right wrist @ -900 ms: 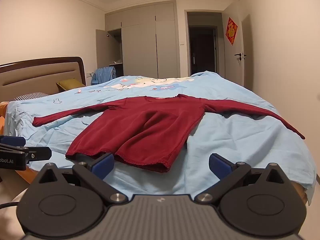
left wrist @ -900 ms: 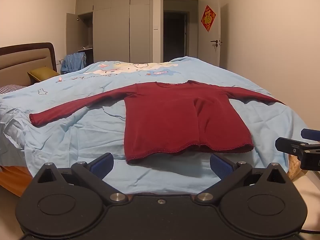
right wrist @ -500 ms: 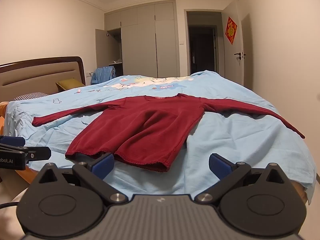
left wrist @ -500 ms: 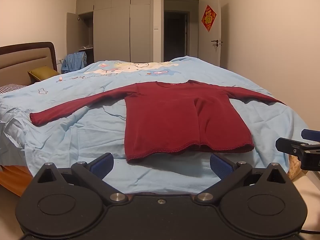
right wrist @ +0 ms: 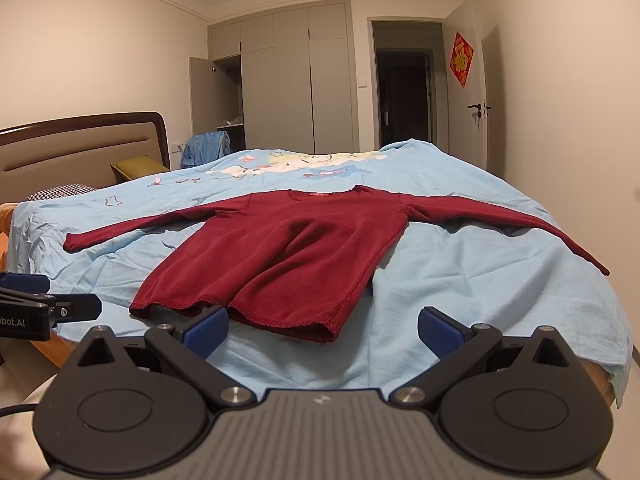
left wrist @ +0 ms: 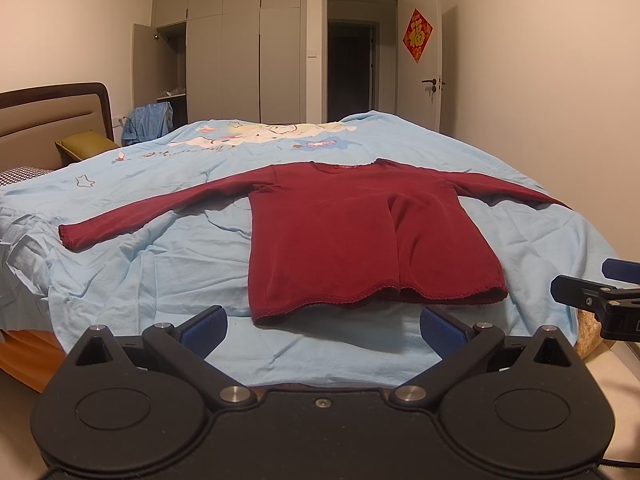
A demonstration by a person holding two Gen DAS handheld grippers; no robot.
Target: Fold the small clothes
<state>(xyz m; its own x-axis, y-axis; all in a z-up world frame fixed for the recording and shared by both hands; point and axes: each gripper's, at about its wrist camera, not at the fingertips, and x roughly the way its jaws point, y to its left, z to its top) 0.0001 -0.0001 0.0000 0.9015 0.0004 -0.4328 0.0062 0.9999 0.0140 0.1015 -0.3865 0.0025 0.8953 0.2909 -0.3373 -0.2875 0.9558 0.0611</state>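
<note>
Your left gripper hangs just off the near edge of the bed, its blue-padded fingers spread wide and holding nothing. They touch nothing either; the hem of the dark red long-sleeved top lies just beyond and between them, on the light blue bedspread. Your right gripper sits the same way at the near edge, its fingers also spread wide and empty, with the right corner of the top's hem just ahead of the left finger. In that view you can see the left gripper's fingertip at the left edge, apart from the cloth.

The top lies flat, front up, neckline away from you, both sleeves stretched out to the sides. The left sleeve ends on the bedspread toward the headboard; the right sleeve runs out toward the bed's right edge. A long crease runs down the body of the top. Beyond the bed stand a wardrobe with one door open and a dark doorway.
</note>
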